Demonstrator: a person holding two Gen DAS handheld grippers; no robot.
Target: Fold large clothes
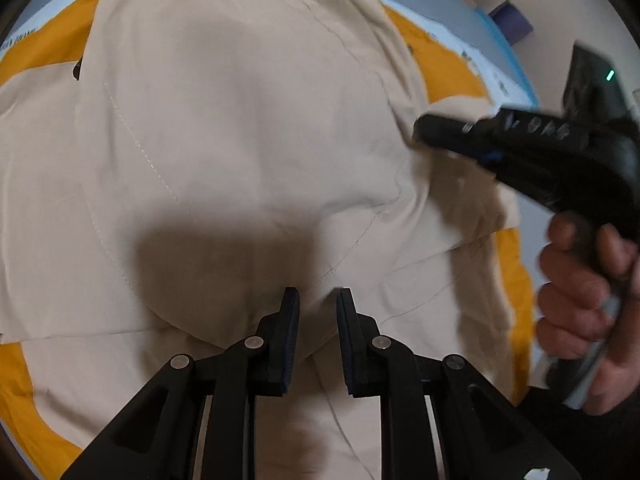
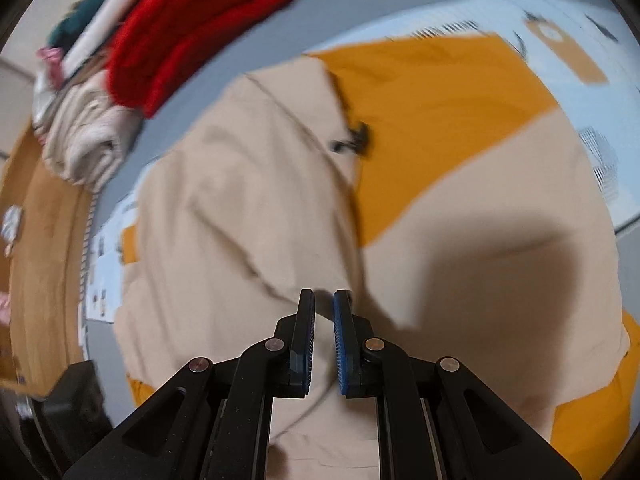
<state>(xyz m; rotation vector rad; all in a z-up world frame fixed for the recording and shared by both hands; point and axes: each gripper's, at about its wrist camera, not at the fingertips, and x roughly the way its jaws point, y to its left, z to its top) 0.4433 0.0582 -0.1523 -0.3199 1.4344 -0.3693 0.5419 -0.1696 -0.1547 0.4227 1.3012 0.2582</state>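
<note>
A large beige garment lies spread over an orange cloth on a pale blue bed. My left gripper is shut on a raised fold of the garment at its near edge. A hand holds my right gripper, which pinches the garment's right edge and lifts it. In the right wrist view the beige garment runs up between the narrow jaws of the right gripper, over the orange cloth. A small black fastener sits at the garment's far edge.
A pile of clothes stands at the far left of the bed: a red knit and a rolled cream knit. A brown surface lies beyond the bed's left edge. A purple object stands off the bed.
</note>
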